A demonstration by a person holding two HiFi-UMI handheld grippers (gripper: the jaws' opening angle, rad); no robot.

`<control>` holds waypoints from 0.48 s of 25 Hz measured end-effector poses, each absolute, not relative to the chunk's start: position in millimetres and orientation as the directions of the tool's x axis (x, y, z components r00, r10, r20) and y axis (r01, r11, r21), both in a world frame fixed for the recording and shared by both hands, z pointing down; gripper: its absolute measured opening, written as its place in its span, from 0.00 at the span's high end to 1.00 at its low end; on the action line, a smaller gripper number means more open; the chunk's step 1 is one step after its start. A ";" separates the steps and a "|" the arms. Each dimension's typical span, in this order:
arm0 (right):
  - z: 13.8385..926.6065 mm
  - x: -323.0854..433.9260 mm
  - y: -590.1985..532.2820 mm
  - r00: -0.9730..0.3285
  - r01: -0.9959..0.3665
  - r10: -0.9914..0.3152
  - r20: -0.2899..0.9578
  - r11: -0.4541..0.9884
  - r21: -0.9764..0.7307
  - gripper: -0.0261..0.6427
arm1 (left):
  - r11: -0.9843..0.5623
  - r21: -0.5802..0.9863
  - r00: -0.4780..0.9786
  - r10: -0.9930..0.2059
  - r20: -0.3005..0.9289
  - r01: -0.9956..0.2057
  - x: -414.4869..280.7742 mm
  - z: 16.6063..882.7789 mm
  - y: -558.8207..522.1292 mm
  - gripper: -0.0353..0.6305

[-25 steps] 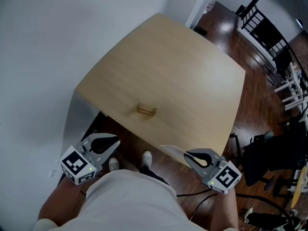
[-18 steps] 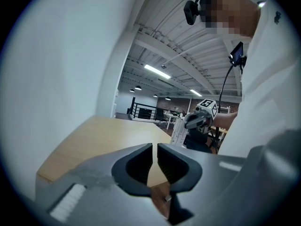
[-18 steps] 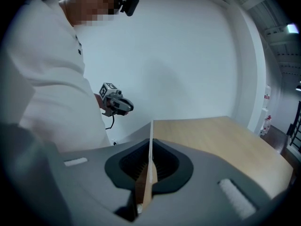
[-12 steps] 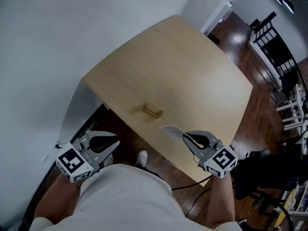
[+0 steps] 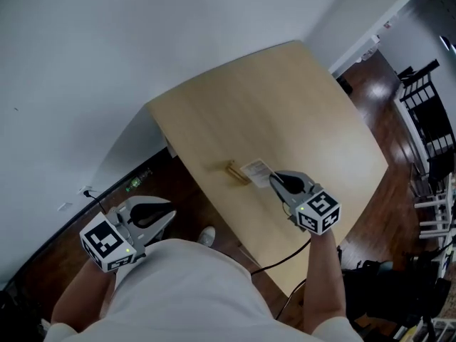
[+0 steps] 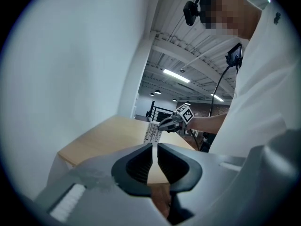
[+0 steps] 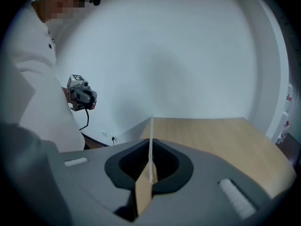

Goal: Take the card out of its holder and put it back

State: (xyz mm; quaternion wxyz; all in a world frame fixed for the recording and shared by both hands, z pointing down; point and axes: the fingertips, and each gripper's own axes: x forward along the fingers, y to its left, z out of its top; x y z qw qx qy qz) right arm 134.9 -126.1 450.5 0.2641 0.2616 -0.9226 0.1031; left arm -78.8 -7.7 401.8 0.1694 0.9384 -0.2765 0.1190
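My right gripper (image 5: 273,180) is clamped on the card (image 5: 256,169) by one edge, so the free edge leads. The card sits over the table (image 5: 285,105), just beside the holder (image 5: 237,172). My left gripper (image 5: 167,216) hangs off-table with jaws together, empty, out of the way.

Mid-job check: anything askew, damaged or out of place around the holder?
Nothing stands out. The card is pinched in the right gripper, close beside the holder near the table's front edge. No spill or damage shows. The left gripper hangs shut and empty off the table.
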 end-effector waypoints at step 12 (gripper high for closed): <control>491.0 114.1 -159.9 -0.755 -0.452 -0.328 0.568 0.888 -0.087 0.93 | -0.705 0.254 0.743 -0.572 0.348 -0.662 -95.3 409.6 7.5 0.89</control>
